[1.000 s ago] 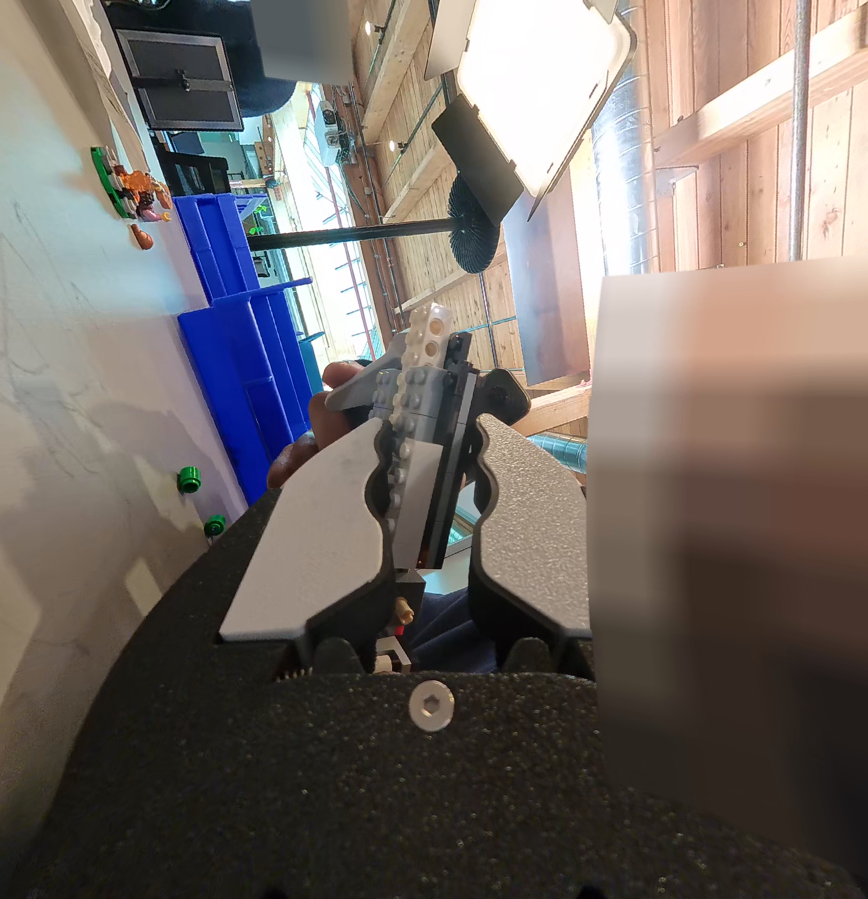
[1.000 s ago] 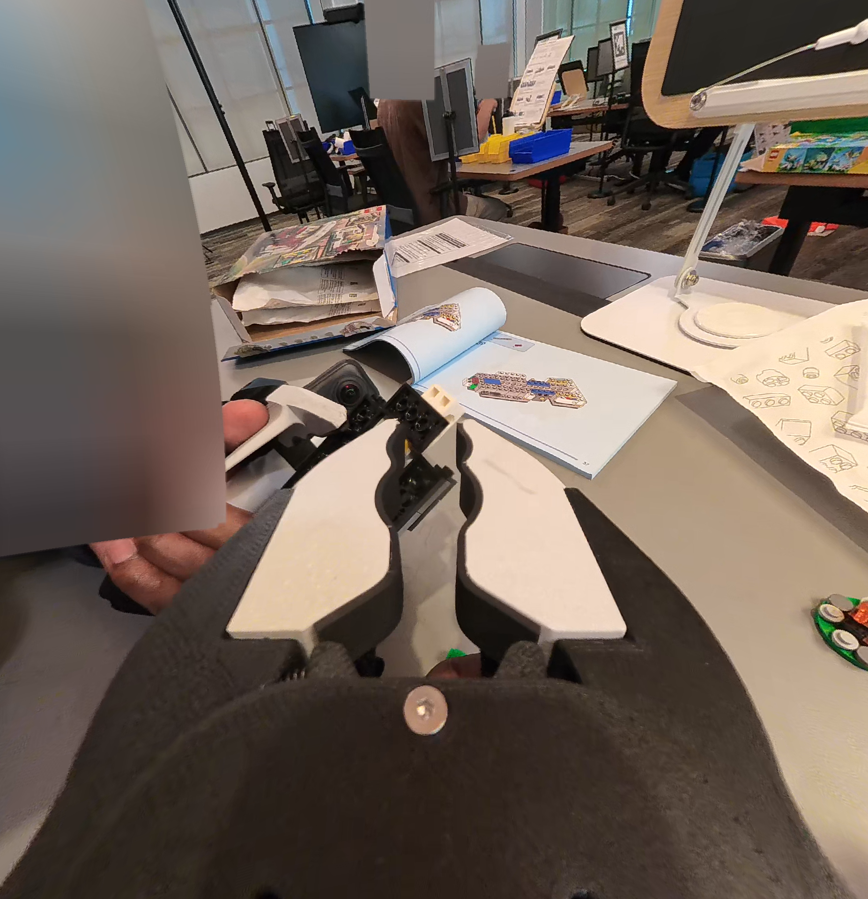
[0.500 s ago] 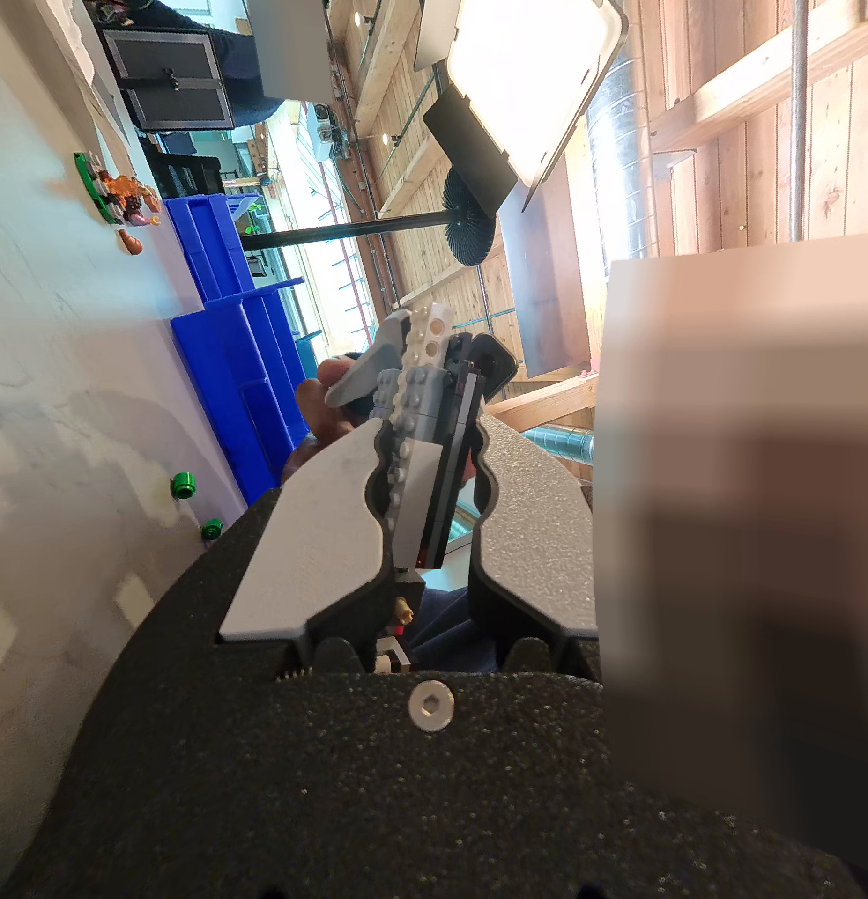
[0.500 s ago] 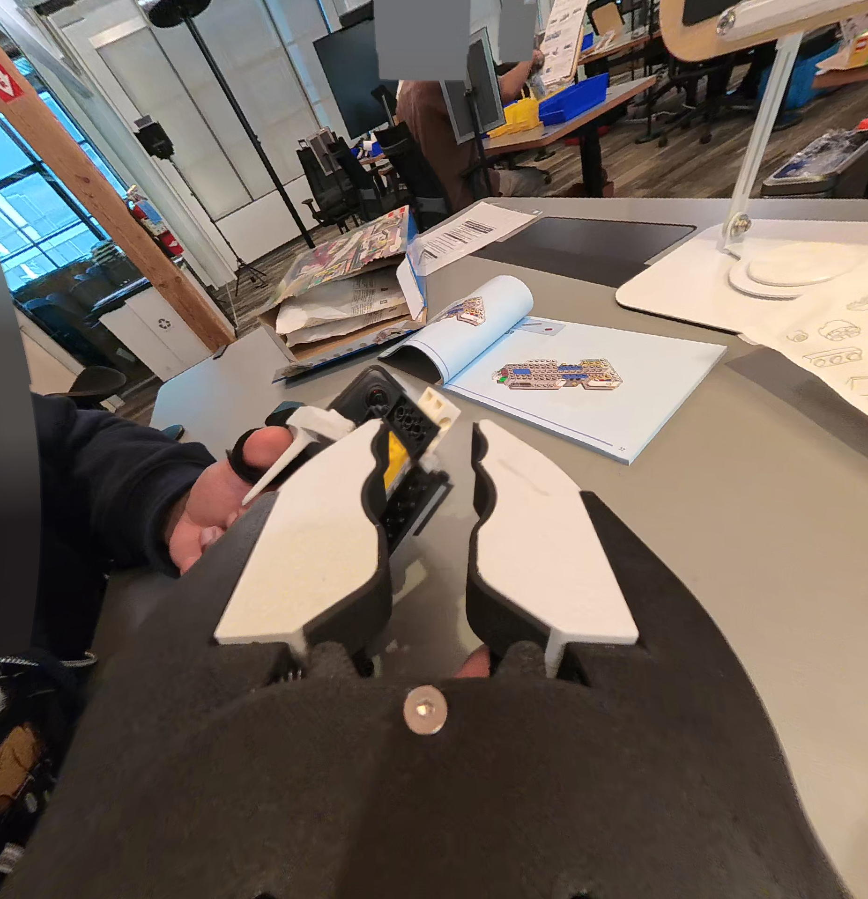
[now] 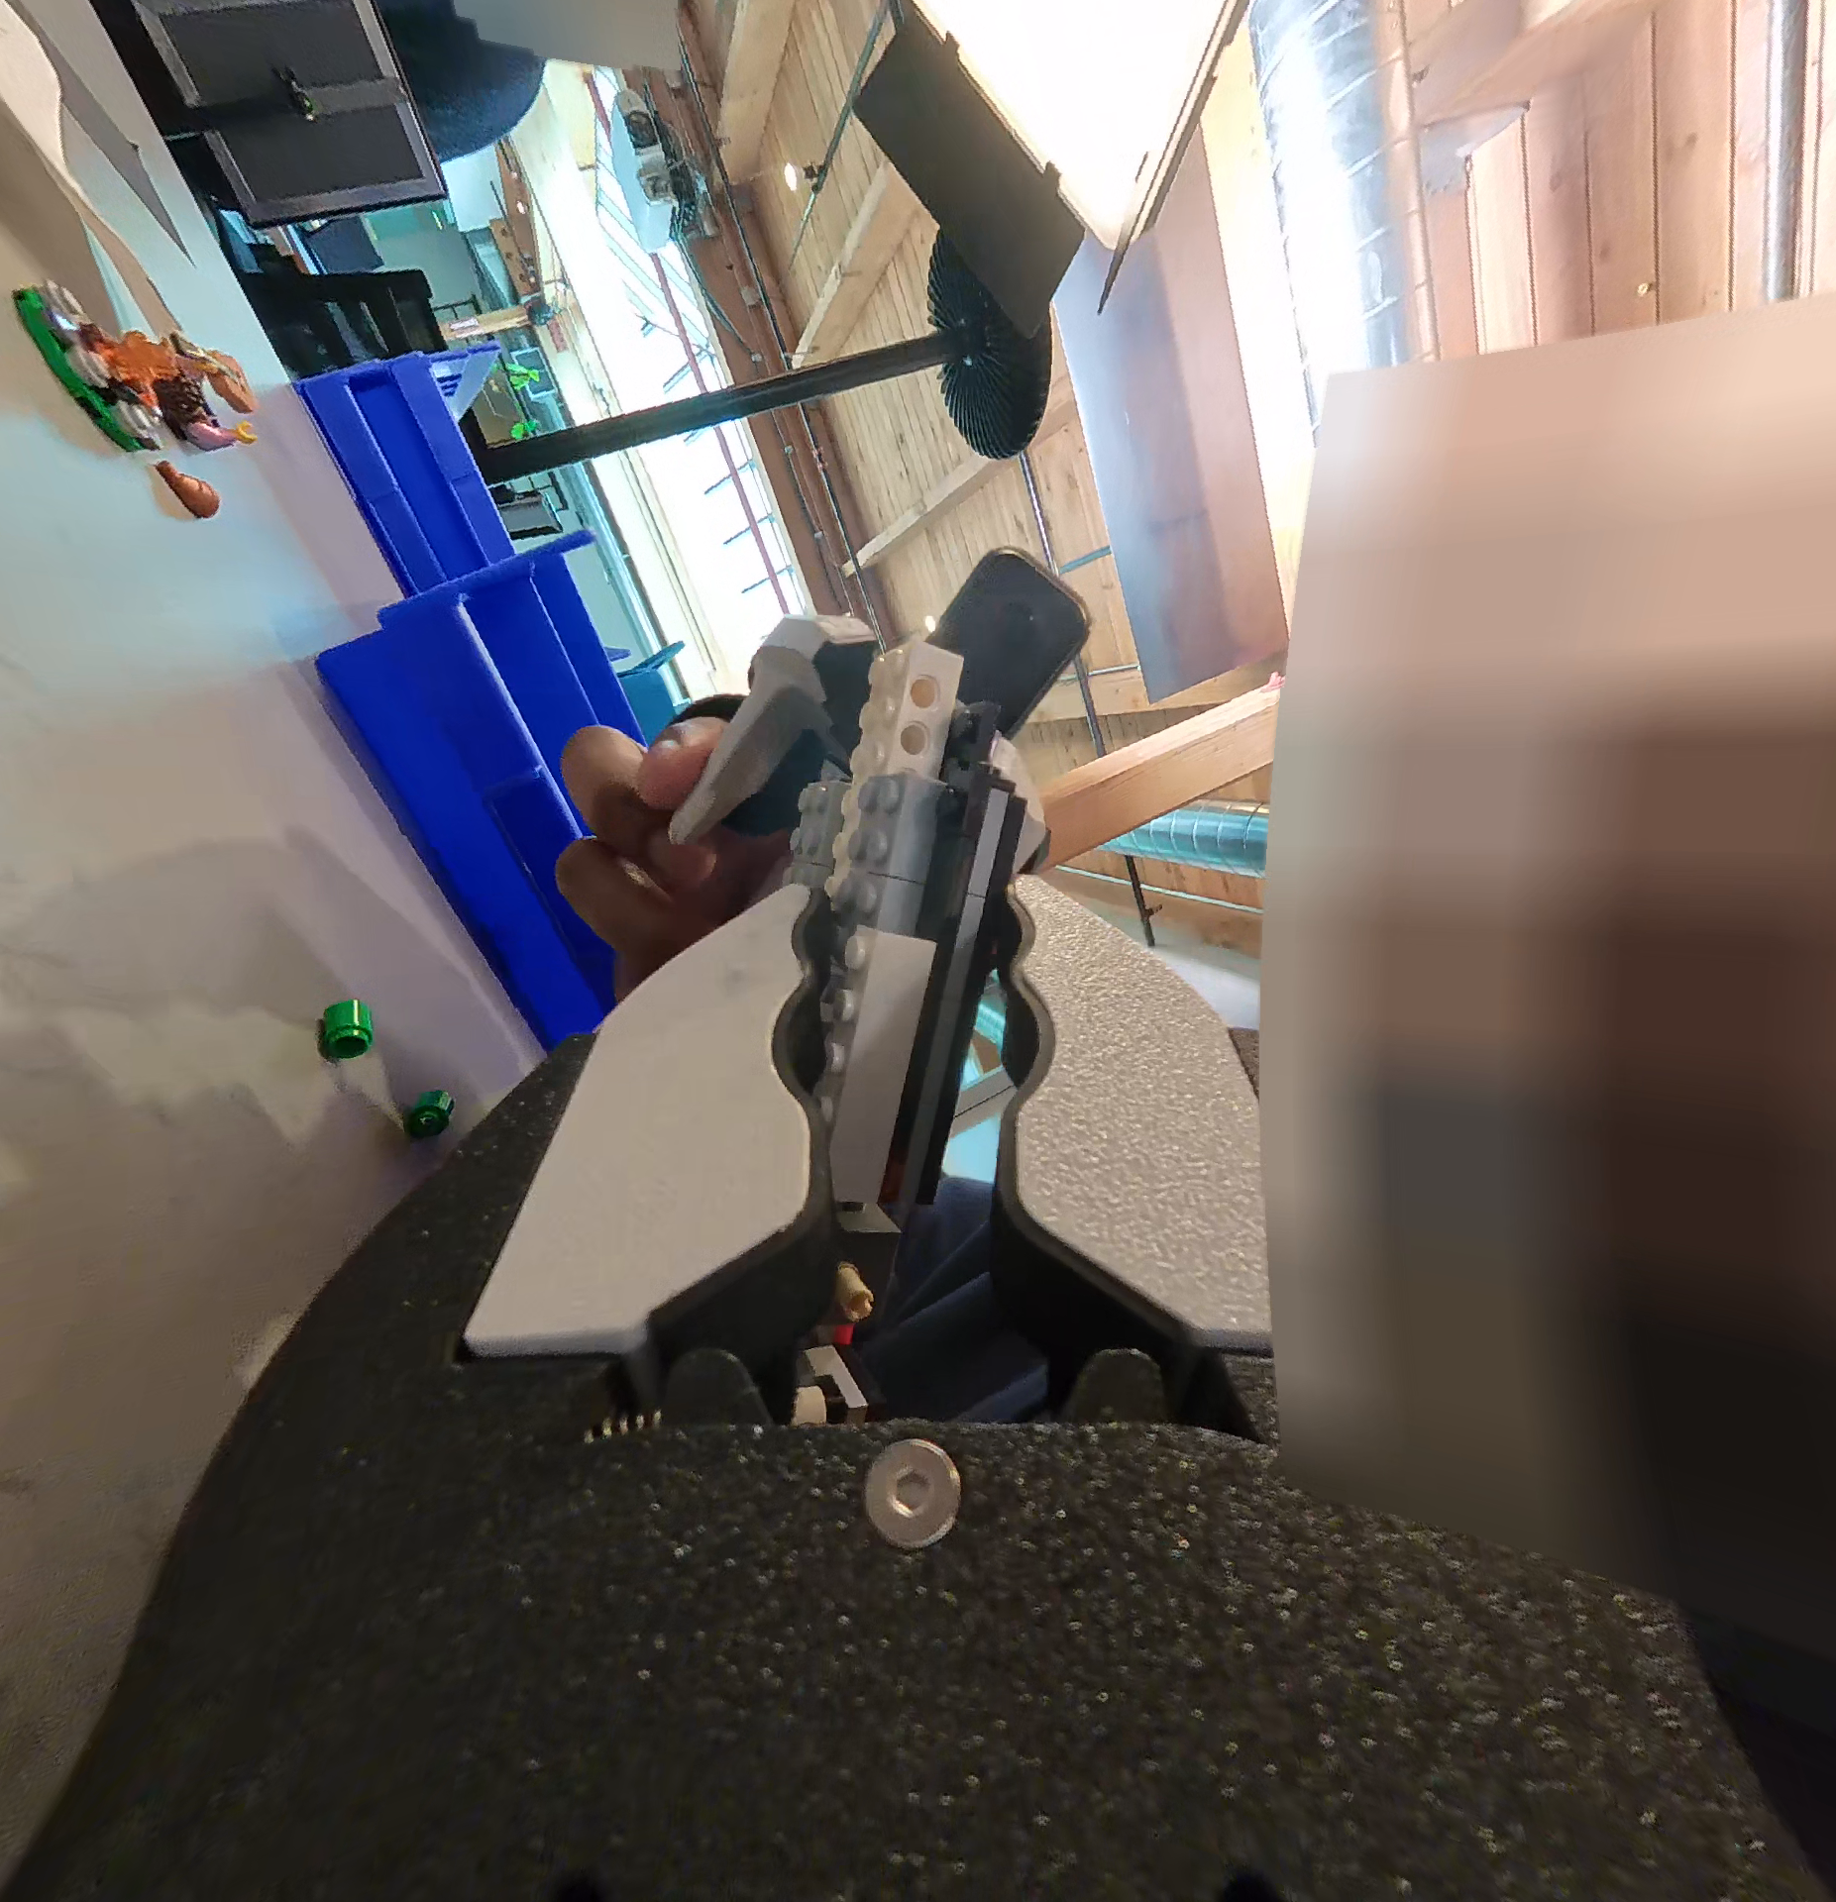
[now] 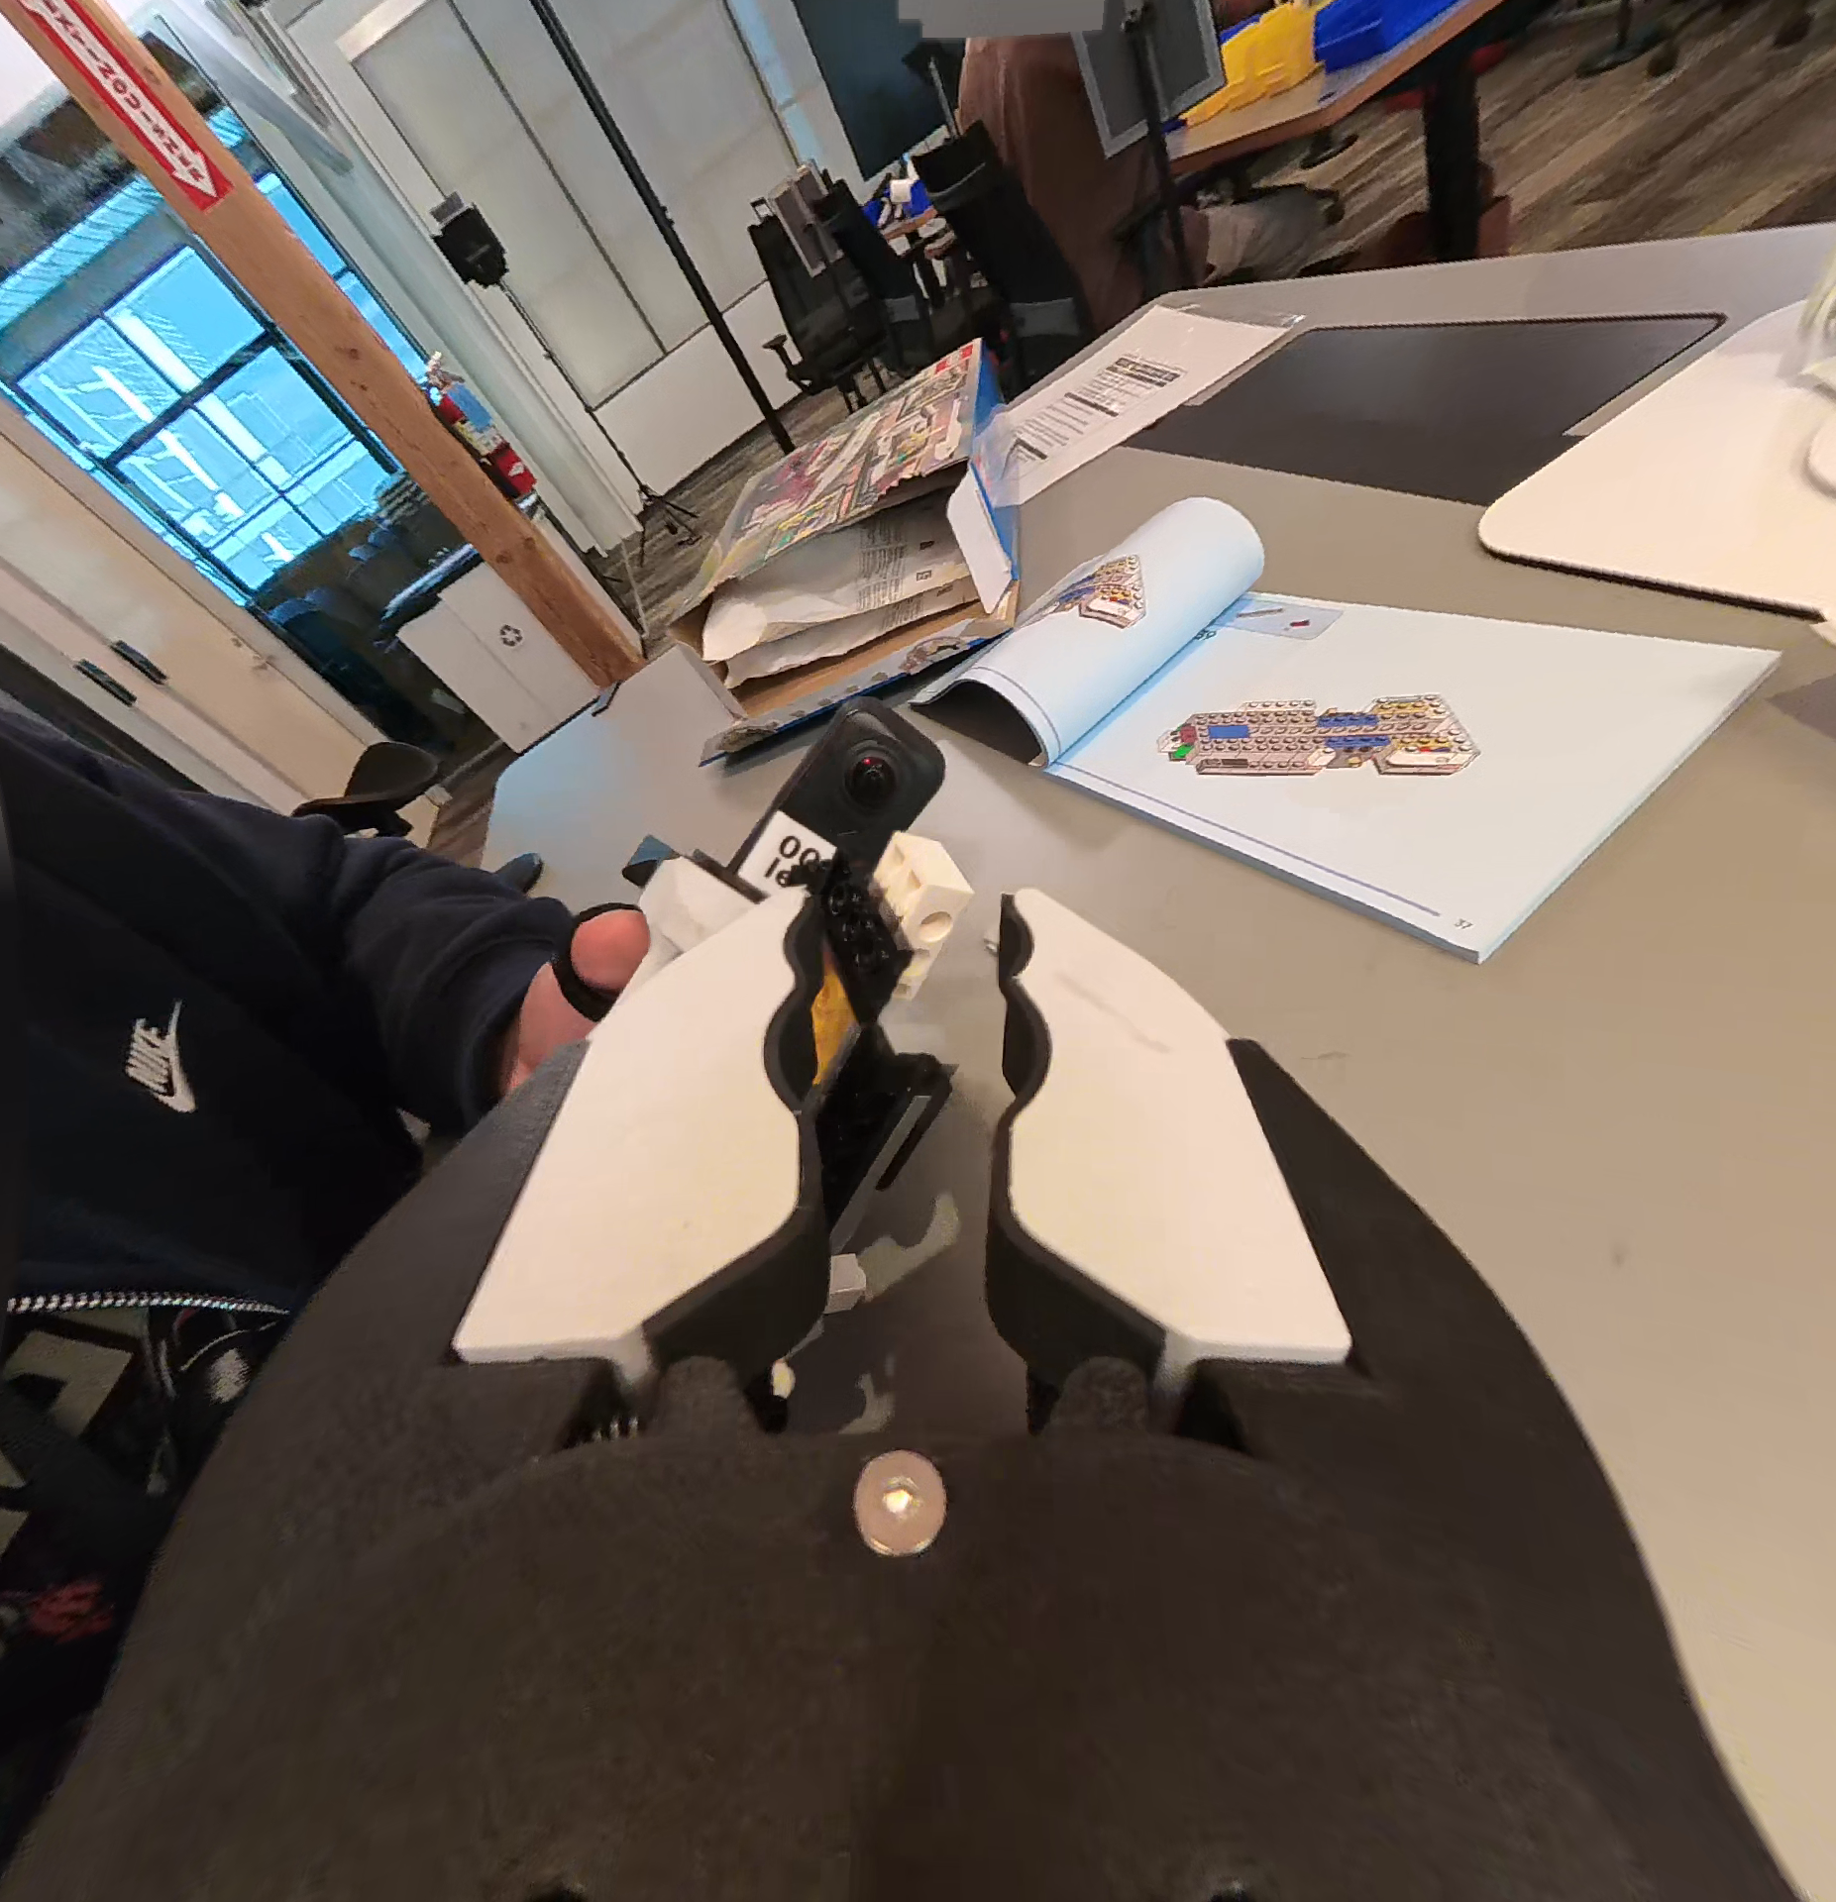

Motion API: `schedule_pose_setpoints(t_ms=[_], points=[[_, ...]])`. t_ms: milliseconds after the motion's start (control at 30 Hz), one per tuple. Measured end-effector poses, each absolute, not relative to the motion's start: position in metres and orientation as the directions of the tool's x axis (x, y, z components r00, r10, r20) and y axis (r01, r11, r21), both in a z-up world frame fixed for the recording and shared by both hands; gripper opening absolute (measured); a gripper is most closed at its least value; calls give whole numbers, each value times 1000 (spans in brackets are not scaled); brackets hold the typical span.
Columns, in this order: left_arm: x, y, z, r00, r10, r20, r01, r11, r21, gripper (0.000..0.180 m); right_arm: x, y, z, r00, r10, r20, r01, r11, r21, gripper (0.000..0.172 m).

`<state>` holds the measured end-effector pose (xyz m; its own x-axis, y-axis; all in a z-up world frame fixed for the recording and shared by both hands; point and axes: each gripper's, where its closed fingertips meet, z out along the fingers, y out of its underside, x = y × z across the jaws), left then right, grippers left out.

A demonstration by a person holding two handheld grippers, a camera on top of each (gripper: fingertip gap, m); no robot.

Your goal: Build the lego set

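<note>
In the left wrist view, the left gripper is clamping a brick assembly made of grey studded plates, a black plate and a white holed brick at its far end. The assembly is standing lengthwise between the two fingers, both inner faces pressing on it, and its white end is sticking out past the fingertips. Just beyond it, the right gripper and the hand carrying it are showing, with that gripper's black camera above. On the grey table, off to the side, two small green round pieces are lying near a blue bin, and farther away a green plate with small orange and brown pieces is sitting on the surface.

In the right wrist view, the right gripper is standing with its jaws apart. The same assembly, showing here black, yellow and white, is lying against the inner face of the left-hand finger, while a clear gap is separating it from the other finger. The left gripper's camera and the hand in a dark sleeve are appearing right behind it. Farther across the table, an open light-blue instruction booklet is lying flat, with a torn cardboard box and paper bags beyond it.
</note>
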<state>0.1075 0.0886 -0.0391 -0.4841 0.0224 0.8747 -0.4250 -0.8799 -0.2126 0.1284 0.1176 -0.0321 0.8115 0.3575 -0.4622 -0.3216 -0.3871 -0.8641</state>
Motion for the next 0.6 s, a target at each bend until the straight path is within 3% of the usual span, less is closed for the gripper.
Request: schedule_pose_setpoints(t_ms=[367,600], points=[[100,76,-28,-552,-119,825,-456,-785,-419,30,120,107,-18,721,456,-522,-373,-380,-847,23],[93,76,-23,-587,-94,804,-498,-741,-450,30,114,103,-12,697,497,-517,-365,-375,-852,21]])
